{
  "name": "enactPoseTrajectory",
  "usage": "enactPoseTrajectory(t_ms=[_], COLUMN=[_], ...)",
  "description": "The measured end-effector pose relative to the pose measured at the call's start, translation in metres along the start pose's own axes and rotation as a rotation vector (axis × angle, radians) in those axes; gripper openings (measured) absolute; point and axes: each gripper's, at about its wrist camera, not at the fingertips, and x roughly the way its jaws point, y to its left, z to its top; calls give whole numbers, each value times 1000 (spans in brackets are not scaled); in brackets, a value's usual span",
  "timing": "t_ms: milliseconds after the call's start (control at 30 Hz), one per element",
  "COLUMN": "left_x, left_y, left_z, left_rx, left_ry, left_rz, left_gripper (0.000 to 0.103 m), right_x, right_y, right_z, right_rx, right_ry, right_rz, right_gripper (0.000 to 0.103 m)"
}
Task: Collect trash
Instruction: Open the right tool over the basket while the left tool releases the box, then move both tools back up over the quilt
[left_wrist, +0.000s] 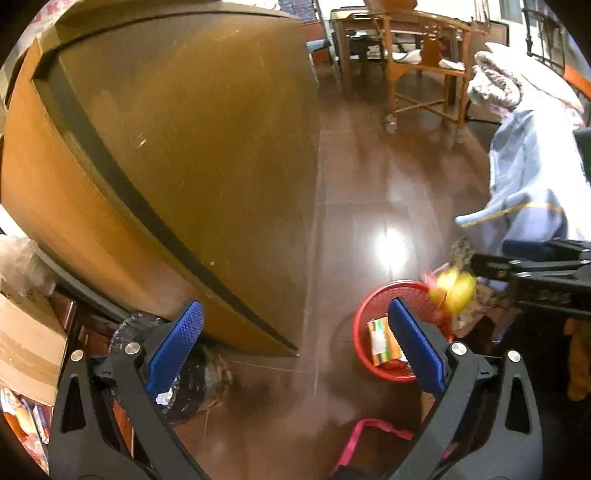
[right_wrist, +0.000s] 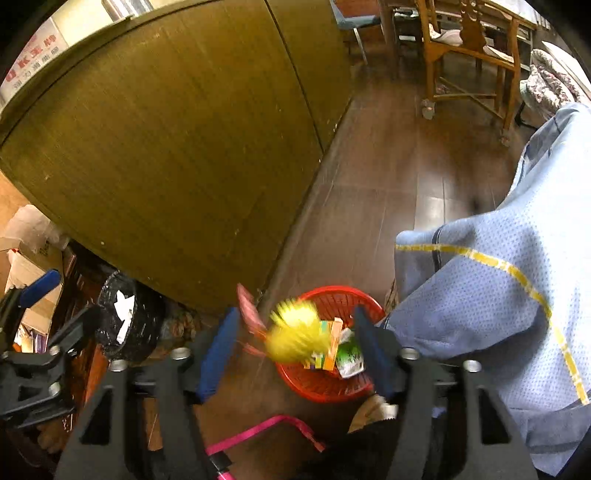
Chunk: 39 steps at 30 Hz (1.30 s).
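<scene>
A red mesh basket (left_wrist: 373, 299) (right_wrist: 325, 387) stands on the brown floor and holds colourful wrappers (left_wrist: 382, 341) (right_wrist: 338, 349). A blurred yellow and pink wrapper (right_wrist: 295, 334) (left_wrist: 456, 288) is in the air above the basket's rim, between the open fingers of my right gripper (right_wrist: 297, 350) and touching neither. My right gripper also shows in the left wrist view (left_wrist: 487, 258), to the right of the basket. My left gripper (left_wrist: 295, 343) is open and empty, above the floor left of the basket.
A large wooden panel (left_wrist: 177, 147) (right_wrist: 166, 140) leans at the left. A black bin (left_wrist: 184, 369) (right_wrist: 129, 321) stands at its foot. A light blue cloth (left_wrist: 528, 184) (right_wrist: 498, 295) hangs at the right. A pink strap (left_wrist: 365, 432) (right_wrist: 258, 432) lies below. A wooden chair (left_wrist: 424, 66) stands behind.
</scene>
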Motion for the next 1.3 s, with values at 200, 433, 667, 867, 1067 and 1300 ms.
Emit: enactPoseTrajectory(t_ms=[200,433,667,867,1067,1300], left_x=[5,-4,-30,-49,-59,-65], left_y=[14,8,1,-25,-73,-138], left_z=[0,0,3,7,12,25], left_rx=[-71,-49,-23,39,124,219], left_ry=[24,-14,-119,-187,-210,-202], left_rz=[-57,-20,-15,-6,-58,-161], left_gripper=[96,96,96,96,96,96], right_x=[2,-3,-39,-100,-165,-234], right_y=[-6,-19,-11,-25,-97,-198], right_z=[-3,-8,-20,-39,-59,-110], right_rx=[23,93,72,59,248,485], right_ry=[-13,-68,-247,-430,-555,-665], right_rz=[22,29,-24,-126,-177,-368], right_gripper=[70,75,83,96,97,97])
